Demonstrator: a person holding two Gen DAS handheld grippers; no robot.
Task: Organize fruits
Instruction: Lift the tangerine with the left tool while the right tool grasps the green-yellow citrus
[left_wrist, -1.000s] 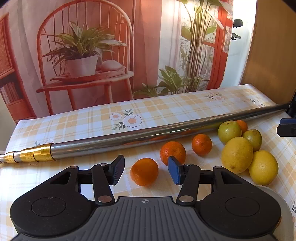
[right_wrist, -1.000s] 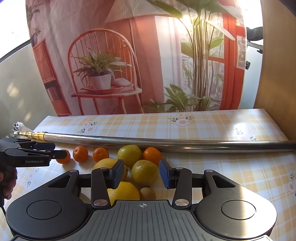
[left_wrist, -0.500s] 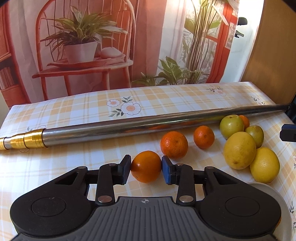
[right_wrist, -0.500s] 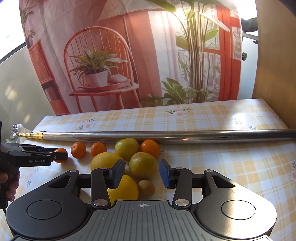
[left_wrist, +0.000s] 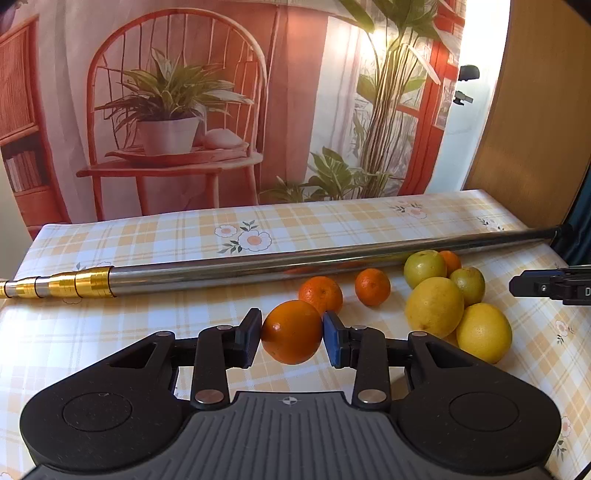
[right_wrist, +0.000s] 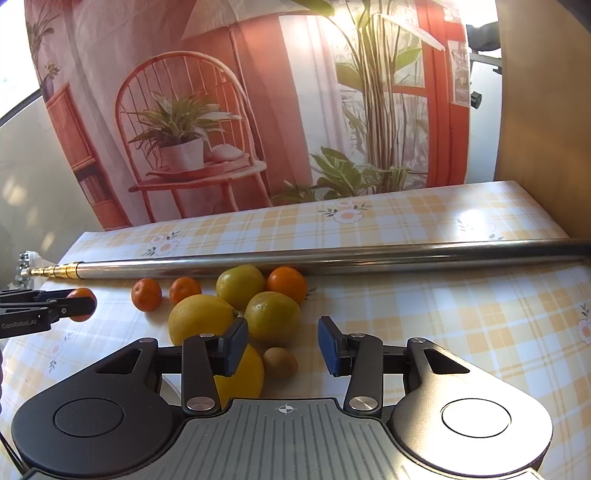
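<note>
My left gripper (left_wrist: 291, 334) is shut on an orange tangerine (left_wrist: 291, 330), held just above the tablecloth; the right wrist view shows that tangerine (right_wrist: 79, 299) in the left gripper (right_wrist: 48, 306) at far left. Two more tangerines (left_wrist: 320, 295) (left_wrist: 372, 287) lie behind it. To the right sit two lemons (left_wrist: 434, 306) (left_wrist: 484, 332) and two green fruits (left_wrist: 424, 264) (left_wrist: 468, 284). My right gripper (right_wrist: 282, 345) is open, with a small brown kiwi (right_wrist: 280, 362) low between its fingers and a yellow-green fruit (right_wrist: 272, 319) just ahead.
A long metal pole (left_wrist: 295, 264) with a gold telescopic end lies across the checked tablecloth (left_wrist: 184, 236) behind the fruit. A printed backdrop hangs at the table's far edge. A wooden panel (left_wrist: 535, 110) stands at the right. Another orange (right_wrist: 287, 284) rests against the pole.
The left gripper moved onto the nearest tangerine, shut on it and raised it slightly. The right gripper drew back from the yellow-green fruit and opened wider.
</note>
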